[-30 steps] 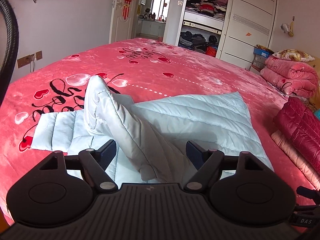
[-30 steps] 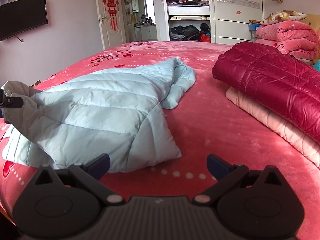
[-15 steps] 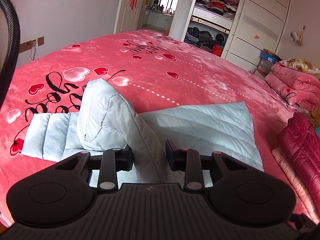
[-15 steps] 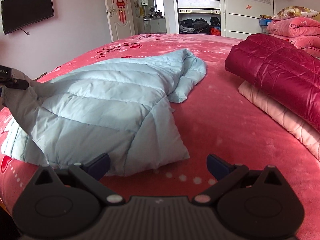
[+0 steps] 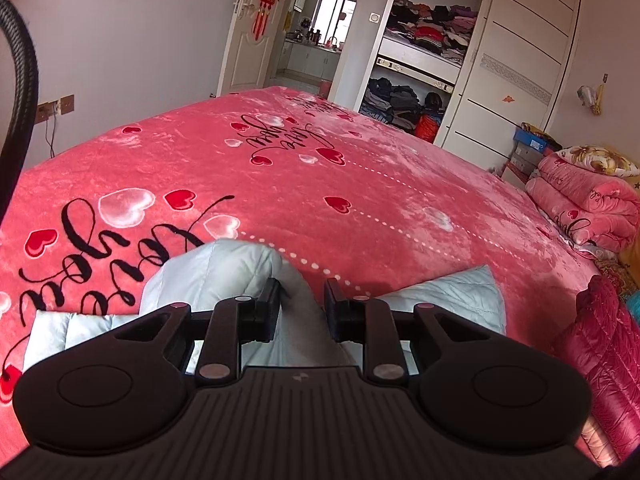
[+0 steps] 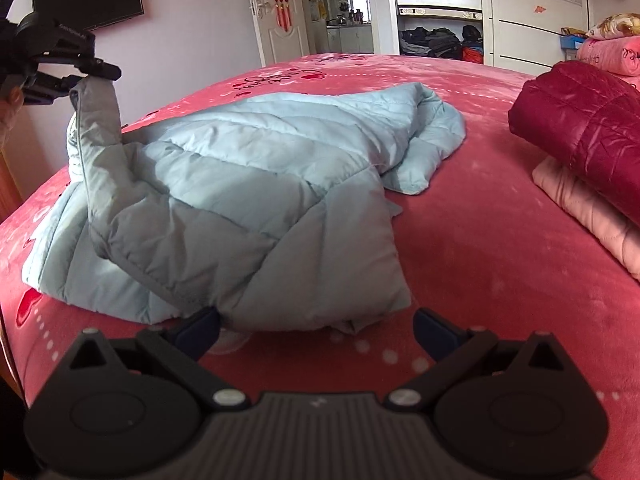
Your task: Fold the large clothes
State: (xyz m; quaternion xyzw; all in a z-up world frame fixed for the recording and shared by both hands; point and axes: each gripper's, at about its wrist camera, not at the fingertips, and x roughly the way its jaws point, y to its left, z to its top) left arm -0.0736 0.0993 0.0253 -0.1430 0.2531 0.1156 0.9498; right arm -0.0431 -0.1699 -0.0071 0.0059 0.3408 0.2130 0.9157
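Note:
A pale blue quilted jacket lies spread on the red heart-print blanket. My left gripper has the jacket's sleeve between its jaws, which are closing on it. In the right wrist view the left gripper holds that sleeve raised well above the bed at the far left. My right gripper stands open low over the blanket, its left fingertip at the jacket's near hem, nothing pinched.
A folded dark red jacket rests on a folded pink one at the right. Rolled pink quilts sit beyond. An open wardrobe and a doorway stand behind the bed. A black hose arcs at the left.
The left gripper's jaws closed on the sleeve and lifted it up off the bed. The right gripper moved forward and down to the jacket's near hem, still open.

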